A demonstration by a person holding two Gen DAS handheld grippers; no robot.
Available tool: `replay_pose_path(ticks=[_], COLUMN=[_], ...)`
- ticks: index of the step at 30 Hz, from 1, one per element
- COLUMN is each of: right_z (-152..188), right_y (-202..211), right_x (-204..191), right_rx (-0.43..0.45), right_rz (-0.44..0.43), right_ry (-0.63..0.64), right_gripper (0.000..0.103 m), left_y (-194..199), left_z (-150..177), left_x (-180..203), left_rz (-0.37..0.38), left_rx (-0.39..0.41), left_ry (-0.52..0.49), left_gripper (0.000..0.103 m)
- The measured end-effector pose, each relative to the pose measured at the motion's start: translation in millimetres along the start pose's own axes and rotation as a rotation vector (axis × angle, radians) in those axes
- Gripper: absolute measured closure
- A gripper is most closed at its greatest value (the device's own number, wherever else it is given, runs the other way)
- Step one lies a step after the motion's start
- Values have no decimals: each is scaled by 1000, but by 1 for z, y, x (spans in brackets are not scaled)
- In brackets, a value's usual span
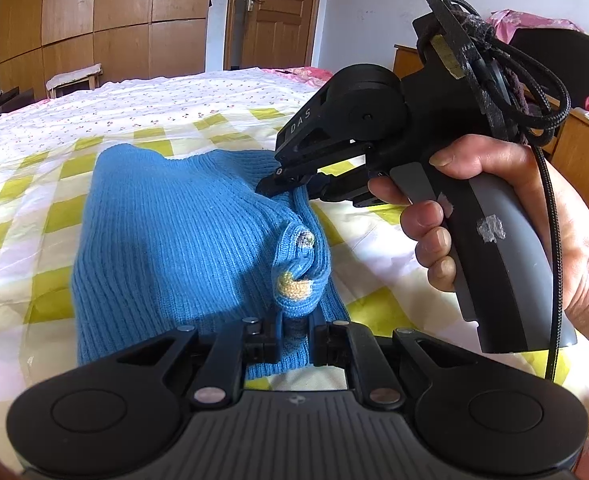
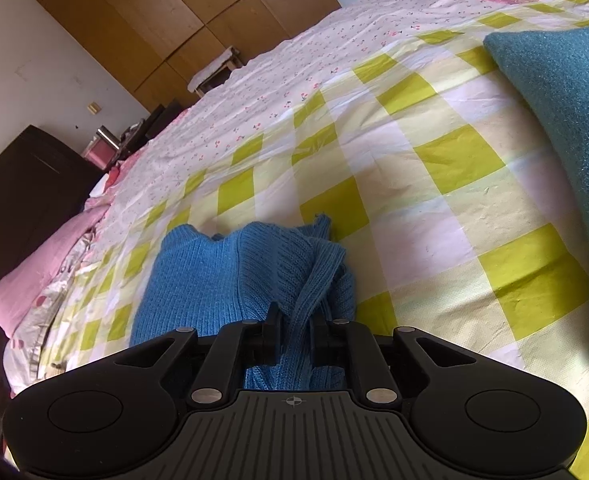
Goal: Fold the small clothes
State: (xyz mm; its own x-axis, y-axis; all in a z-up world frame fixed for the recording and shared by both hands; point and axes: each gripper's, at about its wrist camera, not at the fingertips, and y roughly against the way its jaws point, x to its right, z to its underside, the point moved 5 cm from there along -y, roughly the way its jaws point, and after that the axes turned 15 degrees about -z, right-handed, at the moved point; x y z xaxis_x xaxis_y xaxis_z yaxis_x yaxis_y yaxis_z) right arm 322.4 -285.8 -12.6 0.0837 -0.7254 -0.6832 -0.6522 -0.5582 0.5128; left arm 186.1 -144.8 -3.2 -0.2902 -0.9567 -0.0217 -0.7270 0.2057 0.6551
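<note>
A small blue knitted sweater [image 1: 166, 240] lies on the checked bedsheet [image 1: 34, 184], with a yellow and grey knitted motif on its raised right edge. My left gripper [image 1: 294, 334] is shut on the sweater's near right edge. My right gripper [image 1: 290, 190], held in a hand, is shut on the same edge farther away. In the right wrist view the sweater [image 2: 222, 288] is bunched, and a fold of it runs between the fingers of my right gripper [image 2: 294, 332].
A folded teal garment [image 2: 566, 120] lies on the bed to the right. A pink quilt [image 2: 34, 280] lies at the bed's left edge. Wooden wardrobes [image 1: 94, 20], a door [image 1: 278, 8] and a stool [image 1: 74, 80] stand beyond the bed.
</note>
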Motion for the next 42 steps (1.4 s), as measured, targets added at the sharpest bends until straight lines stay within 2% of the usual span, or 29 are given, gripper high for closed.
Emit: replay_pose_path(ticks=[2, 6, 14, 17, 20, 23, 25, 30, 34, 37, 42], right_z=[-1, -4, -19, -20, -13, -1, 5, 12, 17, 21, 26], right_y=[3, 12, 37, 38, 27, 13, 5, -3, -2, -2, 10], right_x=[0, -2, -13, -24, -41, -53, -53, -36, -28, -25, -34], right_rx=[2, 13, 108, 110, 50, -10, -39, -105, -117, -115, -114], right_rz=[7, 12, 61, -3, -102, -128, -111, 32, 65, 73, 84], right_ry=[0, 5, 70, 86, 114, 155, 178, 209, 221, 234, 239], right_gripper=[85, 85, 85, 85, 85, 85, 85, 88, 96, 97, 93], left_y=[3, 12, 41, 51, 54, 47, 38, 13, -9, -15, -8], left_z=[0, 0, -2, -7, -13, -20, -25, -26, -16, -4, -1], left_x=[0, 1, -12, -19, -27, -39, -48, -69, -74, -75, -76], left_rz=[6, 19, 57, 63, 52, 8, -10, -80, -132, -130, -115], left_rx=[-2, 9, 39, 61, 78, 89, 80, 29, -50, -90, -89], left_ry=[-4, -19, -34, -17, 21, 54, 87, 137, 126, 116, 104], left_gripper=[86, 86, 86, 86, 86, 86, 86, 86, 86, 86, 85])
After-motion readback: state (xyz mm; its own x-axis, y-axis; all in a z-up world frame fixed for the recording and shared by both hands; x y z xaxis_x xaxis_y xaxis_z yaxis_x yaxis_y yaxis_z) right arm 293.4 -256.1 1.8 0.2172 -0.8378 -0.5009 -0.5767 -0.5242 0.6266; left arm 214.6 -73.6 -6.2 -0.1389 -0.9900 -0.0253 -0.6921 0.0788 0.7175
